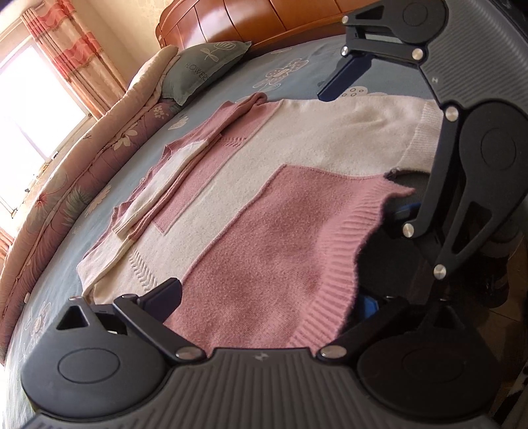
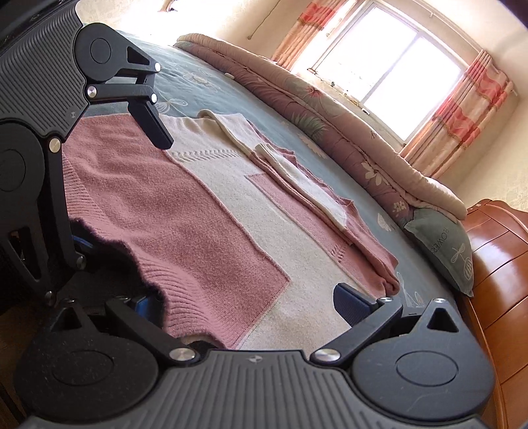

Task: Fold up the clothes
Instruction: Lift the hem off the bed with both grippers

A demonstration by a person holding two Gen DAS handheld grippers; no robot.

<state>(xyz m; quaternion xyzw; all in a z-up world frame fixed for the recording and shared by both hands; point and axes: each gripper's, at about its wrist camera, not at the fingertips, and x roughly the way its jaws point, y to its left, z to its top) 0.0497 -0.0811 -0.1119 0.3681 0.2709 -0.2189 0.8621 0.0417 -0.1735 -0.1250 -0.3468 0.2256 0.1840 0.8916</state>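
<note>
Both grippers, left and right, have jaws wide open around the sweater hem (nothing held). A thin pinch could slip and wrinkle it.

The sweater covers the bed's near edge; a rolled quilt and pillow block its far edge.

A home bedroom; a bed with a wooden headboard, a pillow at its foot; a rolled quilt beside the pillow; a curtained window beyond.
</note>
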